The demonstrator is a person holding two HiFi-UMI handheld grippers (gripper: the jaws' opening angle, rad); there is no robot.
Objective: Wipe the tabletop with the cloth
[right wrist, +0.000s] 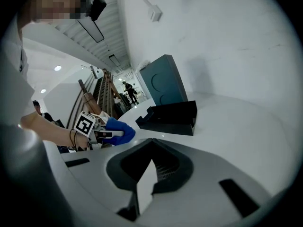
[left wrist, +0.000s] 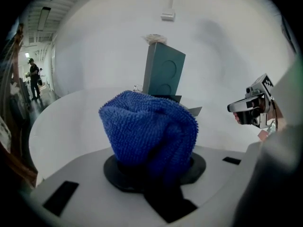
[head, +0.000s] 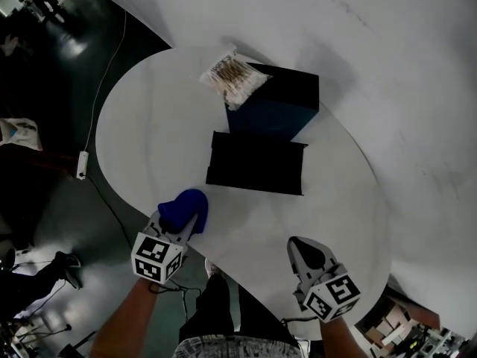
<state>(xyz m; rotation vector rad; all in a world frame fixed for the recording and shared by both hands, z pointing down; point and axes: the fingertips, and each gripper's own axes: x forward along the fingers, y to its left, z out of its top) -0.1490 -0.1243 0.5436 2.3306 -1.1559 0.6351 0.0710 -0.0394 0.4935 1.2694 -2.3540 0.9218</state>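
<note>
A bunched blue cloth (head: 184,208) rests on the near left part of the white round tabletop (head: 149,125), and my left gripper (head: 179,226) is shut on it. In the left gripper view the cloth (left wrist: 147,131) bulges out of the jaws and hides the fingertips. My right gripper (head: 297,243) hovers over the near right part of the table, shut with nothing in it. The right gripper view shows its own jaws (right wrist: 150,148) closed, with the left gripper and cloth (right wrist: 120,133) off to the left.
A flat black tray (head: 257,162) lies mid-table. Behind it stands a dark blue box (head: 277,103) with a bag of cotton swabs (head: 232,77) on top. A white wall (head: 387,66) curves along the table's far right side. A cable and dark floor (head: 67,88) are on the left.
</note>
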